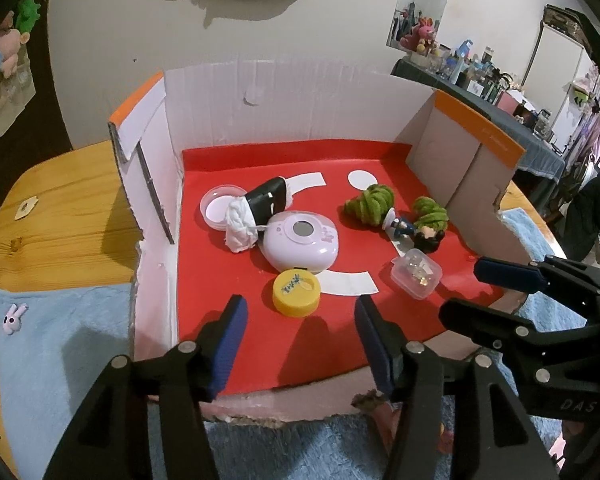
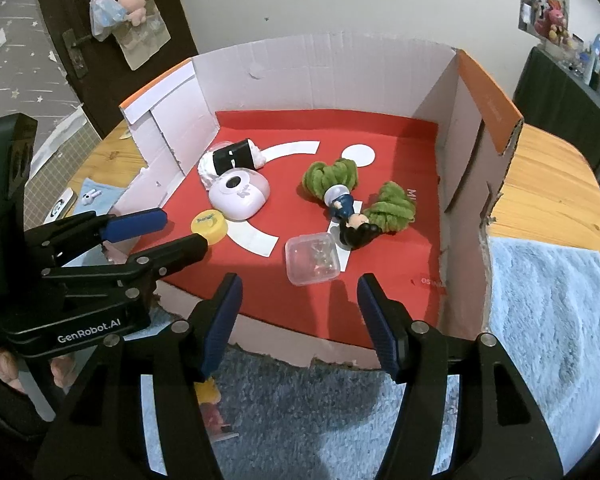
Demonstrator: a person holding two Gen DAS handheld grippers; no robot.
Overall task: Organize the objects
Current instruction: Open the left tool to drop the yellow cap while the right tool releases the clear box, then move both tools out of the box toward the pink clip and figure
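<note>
1. Your cardboard box (image 2: 328,76) sits open-fronted on the wooden table (image 2: 548,168).
2. The lilac case (image 1: 300,242) lies towards the box's left wall.
3. Both your left gripper (image 1: 298,344) and right gripper (image 2: 298,320) hover at the front edge, jaws apart, empty.
4. The yellow lid (image 1: 296,293) lies near that edge.

Open white corrugated-cardboard box (image 2: 332,76) with torn, rough near edge, floored with smooth matt red paper sheet (image 2: 380,128). Glossy lilac plastic case (image 1: 300,246); glossy yellow plastic lid (image 1: 296,290); clear hard plastic box (image 2: 311,258); fuzzy green yarn bundles (image 2: 332,176). Varnished pale wood desk (image 2: 548,176) under fluffy light-blue cloth (image 2: 552,312). Matt black plastic tongs (image 1: 296,342) carry ribbed blue pads (image 1: 231,344).
</note>
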